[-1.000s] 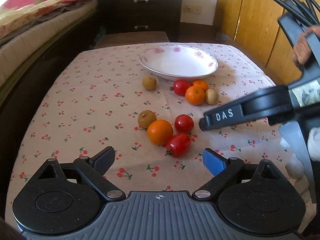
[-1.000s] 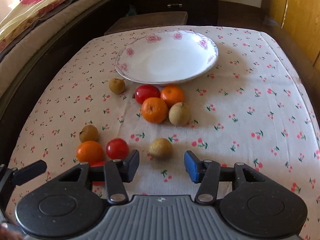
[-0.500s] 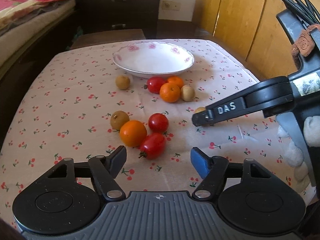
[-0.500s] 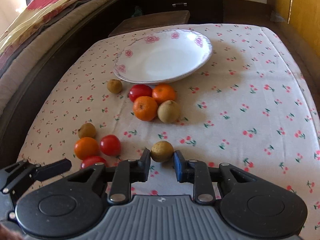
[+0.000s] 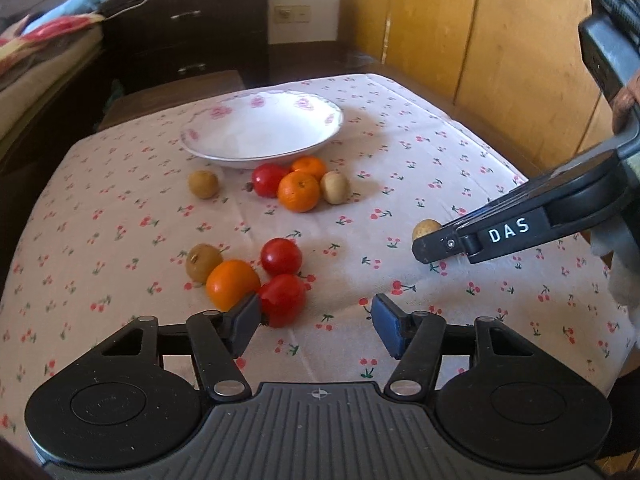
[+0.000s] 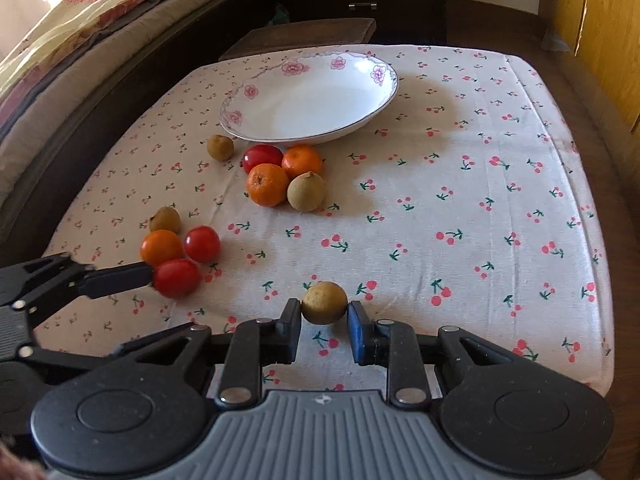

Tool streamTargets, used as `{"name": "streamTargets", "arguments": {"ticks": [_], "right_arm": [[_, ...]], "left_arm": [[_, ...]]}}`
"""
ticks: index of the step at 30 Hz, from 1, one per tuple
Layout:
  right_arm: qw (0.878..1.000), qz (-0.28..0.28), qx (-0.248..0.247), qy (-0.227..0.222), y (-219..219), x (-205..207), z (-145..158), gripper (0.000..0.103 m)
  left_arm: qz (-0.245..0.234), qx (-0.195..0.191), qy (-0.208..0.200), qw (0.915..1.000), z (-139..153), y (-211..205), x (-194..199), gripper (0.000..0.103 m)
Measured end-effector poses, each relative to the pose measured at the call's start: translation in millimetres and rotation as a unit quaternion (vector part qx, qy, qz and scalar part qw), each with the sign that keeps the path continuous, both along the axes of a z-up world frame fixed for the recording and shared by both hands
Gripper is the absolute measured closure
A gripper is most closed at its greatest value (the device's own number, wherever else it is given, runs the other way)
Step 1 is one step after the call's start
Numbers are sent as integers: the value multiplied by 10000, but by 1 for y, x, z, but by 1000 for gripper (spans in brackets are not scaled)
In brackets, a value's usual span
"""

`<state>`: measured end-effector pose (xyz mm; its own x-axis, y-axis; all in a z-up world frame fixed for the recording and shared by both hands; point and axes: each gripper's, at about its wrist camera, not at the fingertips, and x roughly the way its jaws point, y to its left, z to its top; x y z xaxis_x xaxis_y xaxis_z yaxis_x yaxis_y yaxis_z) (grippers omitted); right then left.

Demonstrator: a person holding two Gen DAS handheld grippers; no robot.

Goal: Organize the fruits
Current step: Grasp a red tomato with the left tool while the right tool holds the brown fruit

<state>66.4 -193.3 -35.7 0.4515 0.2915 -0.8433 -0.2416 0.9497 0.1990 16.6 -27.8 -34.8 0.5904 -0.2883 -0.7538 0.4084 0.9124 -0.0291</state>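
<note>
My right gripper (image 6: 324, 316) is shut on a small tan longan (image 6: 324, 302), held just above the cherry-print cloth; it also shows in the left wrist view (image 5: 426, 229). My left gripper (image 5: 316, 318) is open, its left finger touching a red tomato (image 5: 283, 299) in a near cluster with an orange (image 5: 233, 283), a second tomato (image 5: 281, 256) and a longan (image 5: 203, 262). A white floral plate (image 6: 348, 112) stands empty at the back. A second cluster of two oranges, a tomato and a longan (image 6: 306, 191) lies in front of it.
A lone longan (image 6: 220, 147) lies left of the plate. A bed (image 6: 80, 40) runs along the left, a dark dresser (image 5: 184, 36) behind, wooden panels (image 5: 480, 40) to the right. The table's right edge (image 6: 600, 280) is close.
My right gripper closed on the longan and lifted it slightly. My left gripper moved forward to the near cluster, its left finger now against the red tomato.
</note>
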Motion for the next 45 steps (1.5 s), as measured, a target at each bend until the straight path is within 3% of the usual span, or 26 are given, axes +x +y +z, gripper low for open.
{"name": "streamTargets", "arguments": {"ticks": [10, 14, 19, 32, 37, 42, 45], "right_arm": [[9998, 18, 165, 105, -1, 2, 0, 76], [9997, -4, 170, 170, -3, 2, -2, 76], [9996, -11, 199, 219, -3, 3, -2, 76], [9992, -61, 243, 313, -7, 8, -6, 76], [9991, -79, 254, 328, -8, 9, -6, 76], [9991, -88, 236, 328, -8, 8, -5, 76], [9991, -110, 236, 325, -9, 8, -5, 76]], "left_arm": [[-156, -99, 155, 9997, -2, -4, 21, 35], [-348, 152, 222, 9990, -5, -12, 29, 34], [-429, 158, 447, 9980, -10, -16, 40, 35], [-360, 45, 653, 9972, -8, -22, 65, 39], [-449, 256, 650, 9965, -12, -29, 61, 44], [-260, 142, 688, 9972, -10, -25, 64, 61], [-198, 96, 728, 9971, -9, -25, 66, 62]]}}
